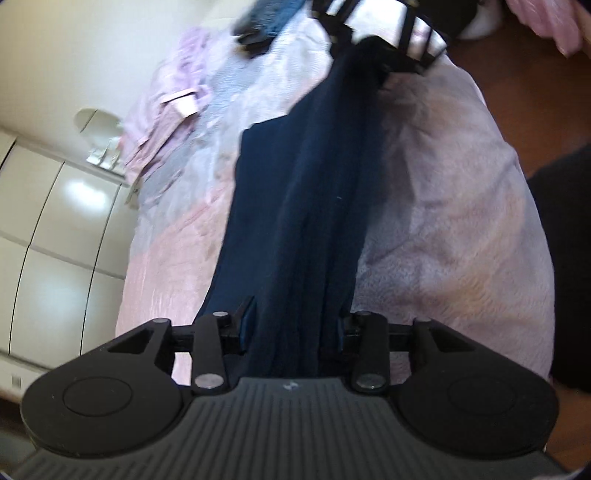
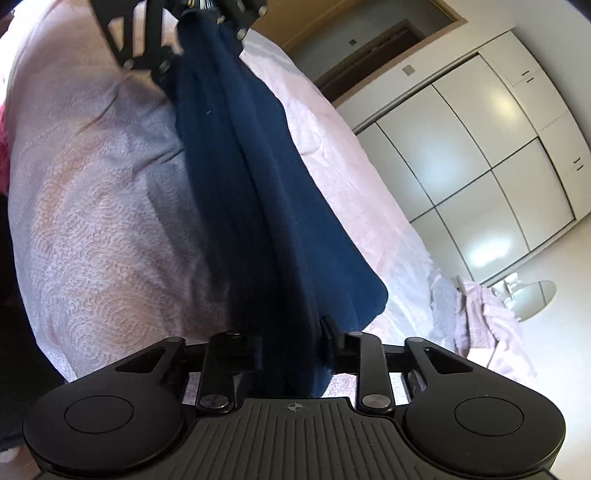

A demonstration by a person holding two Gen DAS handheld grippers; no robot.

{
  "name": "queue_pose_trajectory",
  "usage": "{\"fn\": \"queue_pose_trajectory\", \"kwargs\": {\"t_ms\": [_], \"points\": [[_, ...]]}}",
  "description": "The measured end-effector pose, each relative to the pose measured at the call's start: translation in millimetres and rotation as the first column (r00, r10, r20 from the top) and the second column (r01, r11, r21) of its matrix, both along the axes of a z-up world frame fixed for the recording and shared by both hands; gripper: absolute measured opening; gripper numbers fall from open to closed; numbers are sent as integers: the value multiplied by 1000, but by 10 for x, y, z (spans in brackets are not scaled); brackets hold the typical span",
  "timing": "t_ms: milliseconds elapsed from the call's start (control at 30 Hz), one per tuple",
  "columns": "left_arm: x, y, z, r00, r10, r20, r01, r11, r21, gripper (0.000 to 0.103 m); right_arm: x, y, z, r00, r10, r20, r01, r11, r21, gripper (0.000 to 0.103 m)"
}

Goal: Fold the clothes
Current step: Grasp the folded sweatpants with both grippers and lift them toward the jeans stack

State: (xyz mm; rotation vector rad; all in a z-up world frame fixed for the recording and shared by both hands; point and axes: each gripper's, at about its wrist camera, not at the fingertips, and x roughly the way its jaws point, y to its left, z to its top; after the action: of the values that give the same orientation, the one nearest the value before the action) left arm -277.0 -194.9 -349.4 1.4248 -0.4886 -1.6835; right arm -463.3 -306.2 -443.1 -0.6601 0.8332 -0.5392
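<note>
A navy blue garment (image 1: 303,192) is stretched in a long band between my two grippers, above a pink bedspread (image 1: 443,206). My left gripper (image 1: 291,328) is shut on one end of the navy garment. In the right wrist view my right gripper (image 2: 291,350) is shut on the other end of the same navy garment (image 2: 258,206). The right gripper (image 1: 373,48) shows far off at the top of the left wrist view, and the left gripper (image 2: 199,22) shows at the top of the right wrist view, each pinching the cloth.
A pink striped shirt (image 1: 166,110) lies crumpled on the far side of the bed (image 2: 484,314). White wardrobe doors (image 2: 480,177) line the wall. A dark garment (image 1: 266,18) lies near the bed's far end. Wooden floor (image 1: 524,103) borders the bed.
</note>
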Motion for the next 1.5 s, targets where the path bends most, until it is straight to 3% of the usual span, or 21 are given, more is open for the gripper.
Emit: {"fn": "queue_pose_trajectory", "kwargs": {"t_ms": [133,300,567,733,933,1067,1133,1233,1367,1500], "points": [[131,-171,213,999,-17,-50,22,995,98,25,27,-171,179,1000,25,8,-26,998,59,23],[246,-332,653,997,-12,-71,25,983,182,22,195,-269,721,1000,11,-15,-8,988,153,22],[235,-438,1846,986,-57,-157,110,928,355,22,58,-100,2118,992,-46,-115,80,947,313,21],[-126,-752,2419,959,-213,-189,269,895,355,22,-301,14,2836,972,-175,-156,223,898,380,21],[-1127,-1571,2800,898,-394,-198,434,866,247,22,-996,-65,3446,907,-392,-155,422,848,321,22],[-1849,-2161,3028,844,-503,-188,532,830,168,23,-1669,-453,3748,849,-513,-127,529,814,241,22],[-2309,-2571,3080,833,-523,-180,548,825,138,23,-2040,-731,3866,822,-559,-112,569,797,202,22],[-3052,-3308,3107,839,-514,-181,535,838,102,23,-2669,-1299,3965,802,-590,-93,597,786,160,22],[-4033,-4332,3083,864,-475,-168,490,869,61,23,-3536,-2286,3937,806,-587,-79,592,796,128,22],[-4775,-5127,2875,880,-461,-117,457,888,-55,23,-4230,-3213,3823,815,-576,-73,579,813,53,22]]}}
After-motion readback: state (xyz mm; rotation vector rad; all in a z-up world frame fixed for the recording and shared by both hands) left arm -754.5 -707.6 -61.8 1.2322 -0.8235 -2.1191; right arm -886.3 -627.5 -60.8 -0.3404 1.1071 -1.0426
